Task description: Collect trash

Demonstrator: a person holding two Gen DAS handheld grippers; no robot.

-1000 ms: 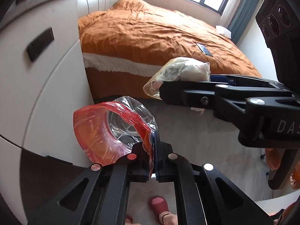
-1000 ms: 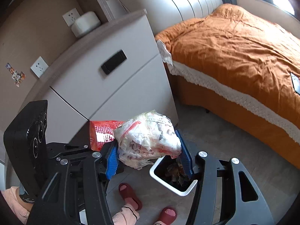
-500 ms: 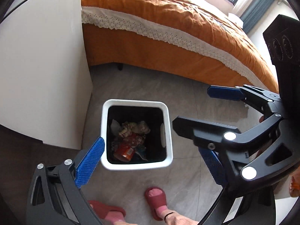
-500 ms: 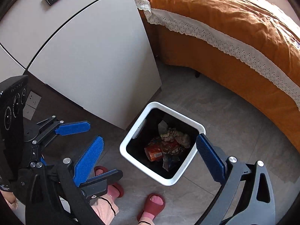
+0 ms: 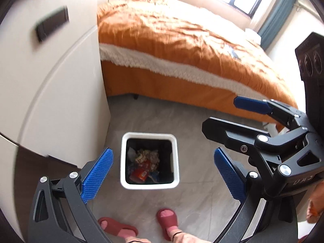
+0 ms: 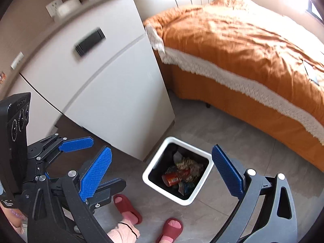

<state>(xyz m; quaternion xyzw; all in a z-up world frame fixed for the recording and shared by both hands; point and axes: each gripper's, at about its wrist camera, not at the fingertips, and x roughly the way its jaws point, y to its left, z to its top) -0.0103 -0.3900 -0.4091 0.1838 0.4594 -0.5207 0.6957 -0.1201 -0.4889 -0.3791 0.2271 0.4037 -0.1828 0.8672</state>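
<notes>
Since before: your grippers have pulled back, bin (image 5: 149, 185) looks smaller.
Left gripper (image 5: 163, 174): spread, empty, above bin.
Right gripper (image 6: 162, 174): spread, empty.

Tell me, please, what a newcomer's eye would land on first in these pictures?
Probably the big orange bed, filling the upper half of both views. Next, the white trash bin on the grey floor beside the white cabinet, with colourful wrappers inside. Both grippers, left and right, hang open above it.
</notes>
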